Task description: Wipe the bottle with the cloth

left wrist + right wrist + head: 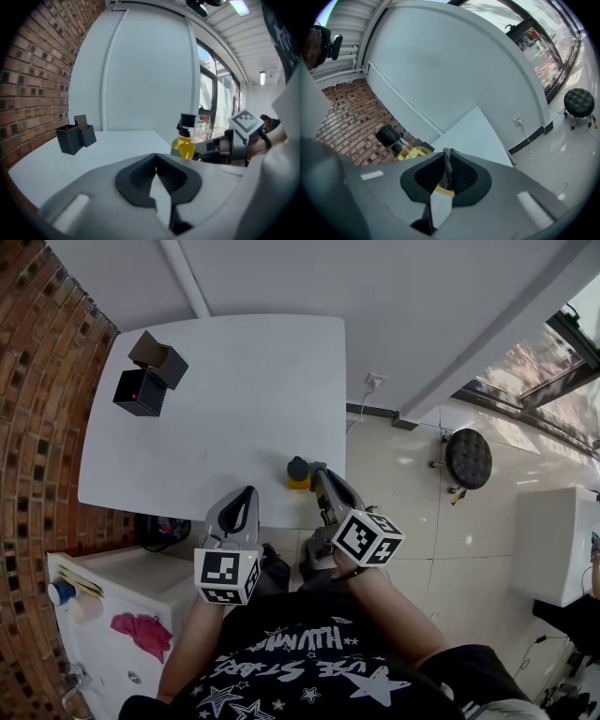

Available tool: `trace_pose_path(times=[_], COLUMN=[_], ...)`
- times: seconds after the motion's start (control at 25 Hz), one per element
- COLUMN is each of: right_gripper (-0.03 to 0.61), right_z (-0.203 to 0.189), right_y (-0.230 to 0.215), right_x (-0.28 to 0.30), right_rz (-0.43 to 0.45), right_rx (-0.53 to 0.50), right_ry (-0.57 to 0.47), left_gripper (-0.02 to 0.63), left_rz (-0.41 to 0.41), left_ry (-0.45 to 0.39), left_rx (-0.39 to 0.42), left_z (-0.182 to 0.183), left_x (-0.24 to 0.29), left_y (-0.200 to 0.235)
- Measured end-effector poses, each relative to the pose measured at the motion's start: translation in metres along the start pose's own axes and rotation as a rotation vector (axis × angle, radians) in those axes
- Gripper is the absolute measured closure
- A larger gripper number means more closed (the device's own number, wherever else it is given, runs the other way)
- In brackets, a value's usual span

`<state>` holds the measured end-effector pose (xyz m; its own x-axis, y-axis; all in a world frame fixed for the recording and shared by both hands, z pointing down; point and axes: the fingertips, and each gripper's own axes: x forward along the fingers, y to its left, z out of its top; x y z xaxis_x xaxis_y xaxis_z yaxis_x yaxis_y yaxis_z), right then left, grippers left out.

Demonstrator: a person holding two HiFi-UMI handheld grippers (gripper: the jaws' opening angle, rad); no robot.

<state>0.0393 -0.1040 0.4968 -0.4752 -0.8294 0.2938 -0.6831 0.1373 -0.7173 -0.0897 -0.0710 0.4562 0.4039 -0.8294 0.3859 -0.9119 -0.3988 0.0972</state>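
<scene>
Right gripper [318, 472]: my jaws pinch the grey cloth [447, 169]. Left gripper [156, 163]: jaws closed, empty. Bottle [298, 472] stands at the surface [234, 409]'s near edge; I should press cloth flat, stroking lightly, lest it tip.

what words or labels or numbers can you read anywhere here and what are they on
"STARS": seems to be what part of the white print on the person's black shirt reads; the lettering around it is too creased and warped to read.
No words: the marker cube on the left gripper and the one on the right gripper bear only black-and-white squares.
Bottle: no legible label.
</scene>
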Motion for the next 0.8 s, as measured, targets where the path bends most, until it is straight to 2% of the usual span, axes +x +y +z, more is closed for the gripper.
trace_pose_path(times=[0.56, 0.6, 0.68, 0.8], right_gripper=[0.541, 0.541, 0.541, 0.541], right_z=[-0.025, -0.022, -0.014, -0.001], right_y=[-0.036, -0.037, -0.037, -0.038], right_x=[0.015, 0.014, 0.01, 0.002], right_rz=[-0.079, -0.082, -0.083, -0.08], right_rx=[-0.004, -0.012, -0.026, -0.037], right_ry=[0.058, 0.049, 0.028, 0.001], left_gripper=[0.612, 0.586, 0.484, 0.379], left_rz=[-0.038, -0.041, -0.044, -0.024], left_ry=[0.019, 0.017, 0.027, 0.041], left_rx=[-0.007, -0.012, -0.016, 0.032], left_z=[-0.013, -0.015, -0.021, -0.035], left_x=[0.004, 0.004, 0.006, 0.015], left_y=[-0.017, -0.02, -0.028, -0.043])
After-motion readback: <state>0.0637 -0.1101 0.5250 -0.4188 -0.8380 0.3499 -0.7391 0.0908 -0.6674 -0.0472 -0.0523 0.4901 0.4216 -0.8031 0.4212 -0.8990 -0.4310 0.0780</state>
